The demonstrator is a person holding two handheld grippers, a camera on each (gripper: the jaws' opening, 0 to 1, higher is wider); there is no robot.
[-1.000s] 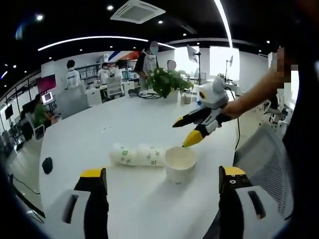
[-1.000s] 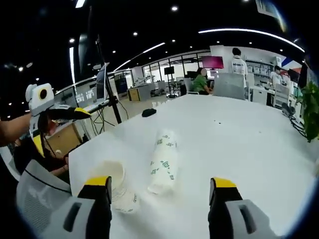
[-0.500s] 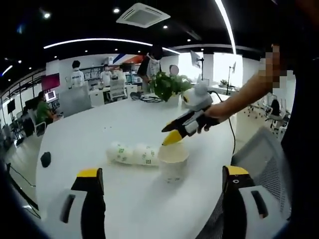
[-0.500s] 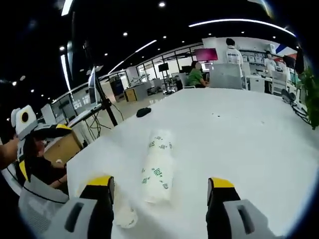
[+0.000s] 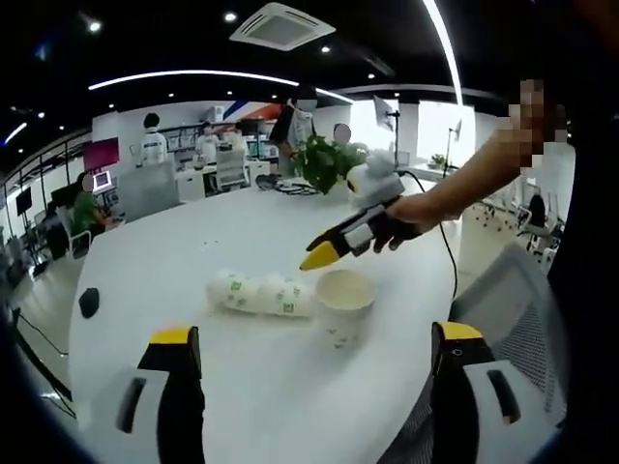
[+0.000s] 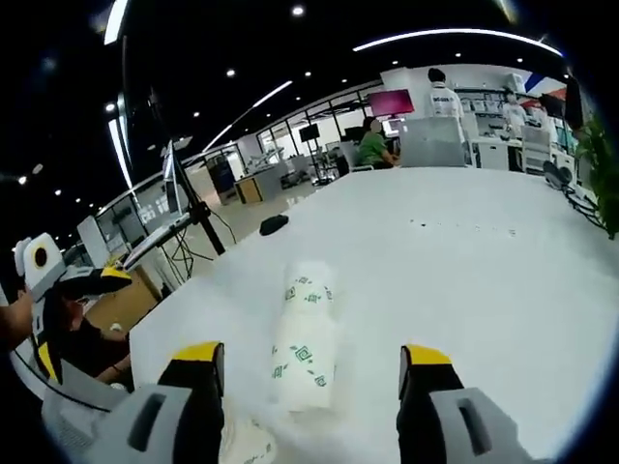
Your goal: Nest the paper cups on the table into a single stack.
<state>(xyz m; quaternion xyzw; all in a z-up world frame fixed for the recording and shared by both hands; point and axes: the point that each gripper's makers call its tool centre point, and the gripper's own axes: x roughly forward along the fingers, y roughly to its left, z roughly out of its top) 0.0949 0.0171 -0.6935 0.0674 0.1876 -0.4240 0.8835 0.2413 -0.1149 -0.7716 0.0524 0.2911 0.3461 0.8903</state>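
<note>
Lying cups [image 5: 259, 295] at centre frame on worktop [image 5: 174, 261], upright cup [image 5: 345, 302] touching their right end. Right gripper [image 5: 329, 249] above them, jaws near-closed, empty; left gripper [image 5: 314, 387] jaws apart. Open yours before descending, grip one lying cup mid-body.

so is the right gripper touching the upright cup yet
Apart. The left gripper view shows the right gripper hovering above and left of the upright cup, white table showing between them.
</note>
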